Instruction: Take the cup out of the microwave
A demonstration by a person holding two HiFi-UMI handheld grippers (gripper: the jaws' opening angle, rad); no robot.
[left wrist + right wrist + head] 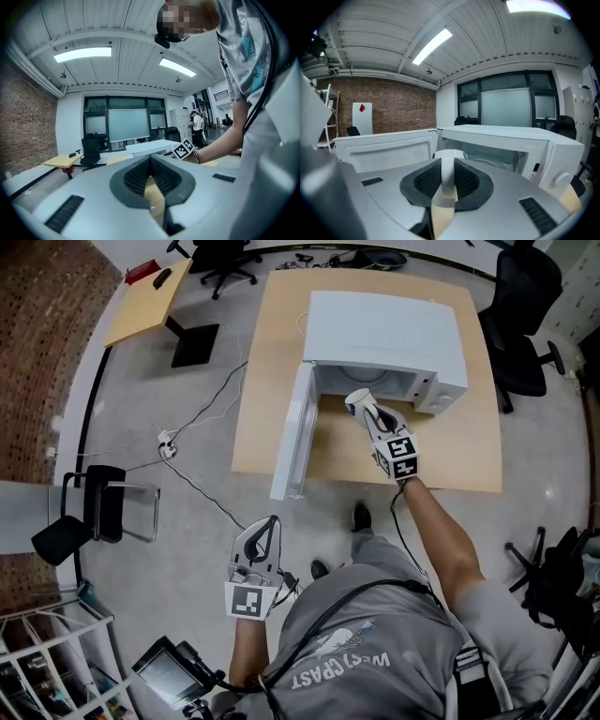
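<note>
We hold the cup [356, 400] in our right gripper [366, 411], whose jaws are pinched on the cup's white wall with the rim standing just above the pads. The cup hangs over the table [272, 381], just in front of the open mouth of the microwave [384, 329] and beside the door [292, 432], which is swung wide to the left. We judge the lifting-out step to be nearly complete: the cup looks clear of the cavity, though from above we cannot be sure its far edge is past the sill. Our left gripper [272, 521] is well apart from the table, low and near our body, its jaws drawn together with nothing between them. The next move probably calls for bringing the cup nearer and setting it upright on the bare wood in front of the microwave, clear of the door, then easing the jaws apart.
</note>
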